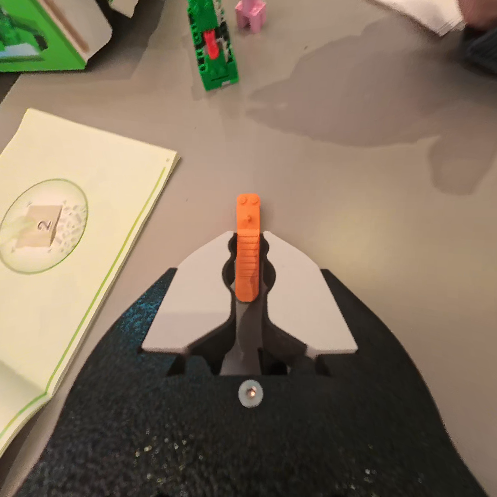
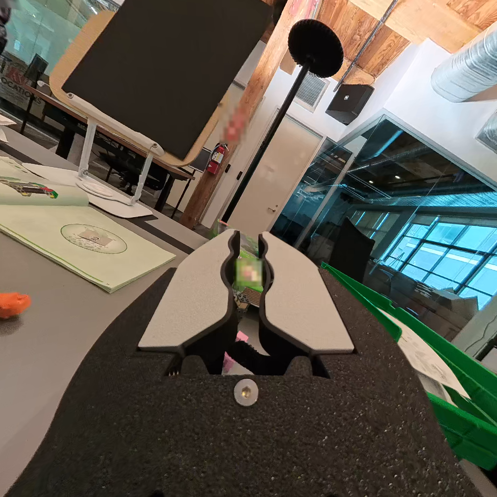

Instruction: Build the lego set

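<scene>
My left gripper is shut on an orange brick separator. The separator's studded end sticks out past the fingertips, low over the grey table. A partly built green Lego model with a red piece stands at the far middle, with a pink piece beside it. My right gripper is tilted upward off the table. Its jaws stand a narrow gap apart with nothing between them. An orange shape shows at the left edge of the right wrist view.
An open instruction booklet lies at the left and also shows in the right wrist view. The green set box is at the far left and white paper at the far right. A dark panel on a white stand and a green plastic bin are nearby. To reach the pink piece in a straight line is about 15 centimetres for my right fingers, about 20 centimetres for my left.
</scene>
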A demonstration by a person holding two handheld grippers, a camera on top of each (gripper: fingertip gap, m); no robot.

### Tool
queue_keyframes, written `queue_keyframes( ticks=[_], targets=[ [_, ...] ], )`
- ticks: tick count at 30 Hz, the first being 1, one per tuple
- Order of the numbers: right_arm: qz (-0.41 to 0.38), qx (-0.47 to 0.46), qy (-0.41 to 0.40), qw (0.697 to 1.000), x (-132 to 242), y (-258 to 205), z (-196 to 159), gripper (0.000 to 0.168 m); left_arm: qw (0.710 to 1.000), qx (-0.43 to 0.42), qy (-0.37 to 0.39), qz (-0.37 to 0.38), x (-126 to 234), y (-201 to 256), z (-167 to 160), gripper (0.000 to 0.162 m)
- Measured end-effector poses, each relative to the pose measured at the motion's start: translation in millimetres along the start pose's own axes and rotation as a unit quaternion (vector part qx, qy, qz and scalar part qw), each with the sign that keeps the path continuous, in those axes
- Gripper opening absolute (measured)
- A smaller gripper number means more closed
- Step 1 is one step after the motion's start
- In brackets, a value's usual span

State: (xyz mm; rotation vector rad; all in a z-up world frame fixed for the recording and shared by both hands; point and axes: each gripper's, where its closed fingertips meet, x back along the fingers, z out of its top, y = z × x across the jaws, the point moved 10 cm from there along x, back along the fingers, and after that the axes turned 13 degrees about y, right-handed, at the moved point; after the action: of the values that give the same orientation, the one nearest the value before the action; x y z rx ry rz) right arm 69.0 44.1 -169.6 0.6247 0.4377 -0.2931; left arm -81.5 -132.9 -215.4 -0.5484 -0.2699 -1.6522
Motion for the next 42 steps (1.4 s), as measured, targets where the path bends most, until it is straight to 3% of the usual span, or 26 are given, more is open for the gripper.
queue_keyframes(
  ticks=[4, 7, 9, 15, 20, 25, 29, 34, 42],
  targets=[
    [0.005, 0.015, -0.005, 1.000, -3.5, -2.7, 0.3, 0.012, 1.000, -0.011, 0.000, -0.010, -11.7, 2.9, 3.9, 0.020],
    [0.002, 0.019, -0.008, 1.000, -4.0, -3.3, 0.2, 0.012, 1.000, 0.020, 0.018, -0.014, -7.3, 2.3, 6.4, 0.050],
    [-0.008, 0.014, -0.009, 1.000, -4.7, -3.0, 0.8, 0.012, 0.999, 0.025, 0.039, -0.003, 7.4, 3.2, 7.0, 0.063],
    [-0.007, -0.028, 0.007, 1.000, -11.1, -21.1, 14.0, 0.012, 0.991, 0.024, 0.109, 0.076, 105.3, 13.3, -23.3, 0.067],
    [0.052, -0.139, 0.037, 0.988, -27.9, -70.8, 39.9, 0.012, 0.963, 0.058, 0.146, 0.220, 205.3, 12.1, -73.2, 0.061],
    [0.196, -0.276, 0.048, 0.940, -51.8, -154.1, 73.0, 0.015, 0.930, 0.110, 0.127, 0.327, 280.4, 4.6, -123.1, 0.060],
    [0.338, -0.279, 0.019, 0.899, -70.0, -223.0, 88.0, 0.016, 0.930, 0.136, 0.087, 0.329, 312.4, -2.3, -154.8, 0.053],
    [0.444, -0.267, 0.024, 0.855, -91.2, -272.7, 98.5, 0.019, 0.932, 0.170, 0.093, 0.306, 327.4, -6.3, -168.7, 0.044],
    [0.610, -0.253, -0.024, 0.751, -143.1, -336.0, 92.0, 0.020, 0.948, 0.193, 0.055, 0.245, 322.4, -18.7, -174.4, 0.038]
  ],
)
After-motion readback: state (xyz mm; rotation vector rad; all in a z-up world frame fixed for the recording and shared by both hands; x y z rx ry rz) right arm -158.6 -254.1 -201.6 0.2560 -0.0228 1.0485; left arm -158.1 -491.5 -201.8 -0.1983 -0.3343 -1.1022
